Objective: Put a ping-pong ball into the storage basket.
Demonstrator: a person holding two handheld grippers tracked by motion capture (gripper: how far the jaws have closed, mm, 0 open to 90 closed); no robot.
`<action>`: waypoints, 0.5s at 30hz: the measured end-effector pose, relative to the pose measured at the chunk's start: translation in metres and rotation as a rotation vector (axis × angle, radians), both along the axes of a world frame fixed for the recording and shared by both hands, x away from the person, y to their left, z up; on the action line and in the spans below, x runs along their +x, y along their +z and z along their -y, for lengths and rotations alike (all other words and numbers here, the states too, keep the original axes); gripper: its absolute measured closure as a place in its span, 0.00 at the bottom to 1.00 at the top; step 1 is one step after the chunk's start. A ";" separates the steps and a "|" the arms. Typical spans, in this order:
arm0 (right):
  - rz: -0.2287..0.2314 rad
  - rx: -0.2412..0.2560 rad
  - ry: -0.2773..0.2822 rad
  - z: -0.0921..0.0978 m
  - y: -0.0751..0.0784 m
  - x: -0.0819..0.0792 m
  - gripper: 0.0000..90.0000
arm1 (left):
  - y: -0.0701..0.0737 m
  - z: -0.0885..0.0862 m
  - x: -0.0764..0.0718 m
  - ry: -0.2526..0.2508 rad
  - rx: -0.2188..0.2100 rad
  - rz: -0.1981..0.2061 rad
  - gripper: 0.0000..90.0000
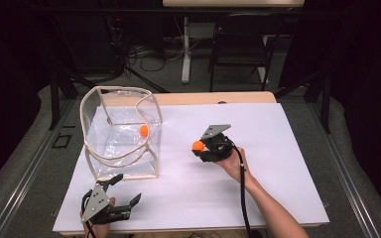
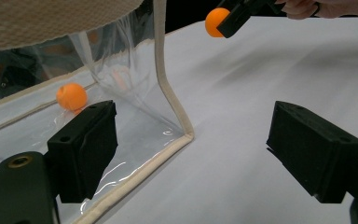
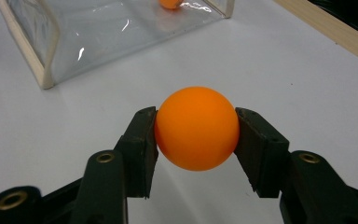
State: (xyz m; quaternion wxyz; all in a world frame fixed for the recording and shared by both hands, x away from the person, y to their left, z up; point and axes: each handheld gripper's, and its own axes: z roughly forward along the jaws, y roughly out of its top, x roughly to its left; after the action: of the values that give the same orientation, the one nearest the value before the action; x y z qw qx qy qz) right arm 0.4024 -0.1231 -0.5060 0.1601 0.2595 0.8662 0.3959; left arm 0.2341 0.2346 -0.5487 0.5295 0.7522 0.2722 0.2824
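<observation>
Right gripper view, orange ball [image 3: 196, 128] clamped between jaws

A black chair [image 1: 240, 42] and a white table leg [image 1: 185, 49] stand beyond the white-covered table [image 1: 278, 173]

we see the bag [image 1: 121, 131] standing on the left half of the table [image 1: 278, 163], toward its far side, with one ball [image 1: 143, 130] lying inside it near its right wall. our right tongs [image 1: 200, 147] sit to the right of the bag, near the table's middle, with a second ball [image 1: 197, 145] between the jaws, above the table. our left tongs [image 1: 121, 191] lie before the bag, at the table's near left corner.
</observation>
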 end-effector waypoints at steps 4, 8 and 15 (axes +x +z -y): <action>-0.002 0.008 0.020 -0.004 0.002 -0.004 0.56 | 0.000 0.001 -0.001 -0.002 0.004 -0.003 0.17; 0.000 0.013 0.039 -0.008 0.003 -0.007 0.56 | -0.001 0.002 0.000 -0.003 0.006 -0.003 0.17; -0.004 0.021 0.058 -0.011 0.004 -0.009 0.56 | -0.001 0.002 0.000 -0.001 0.009 -0.006 0.17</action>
State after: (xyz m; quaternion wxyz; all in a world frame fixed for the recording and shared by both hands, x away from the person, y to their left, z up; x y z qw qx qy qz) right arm 0.3931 -0.1121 -0.5015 0.1441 0.2367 0.8694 0.4092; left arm 0.2342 0.2329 -0.5497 0.5255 0.7555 0.2720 0.2811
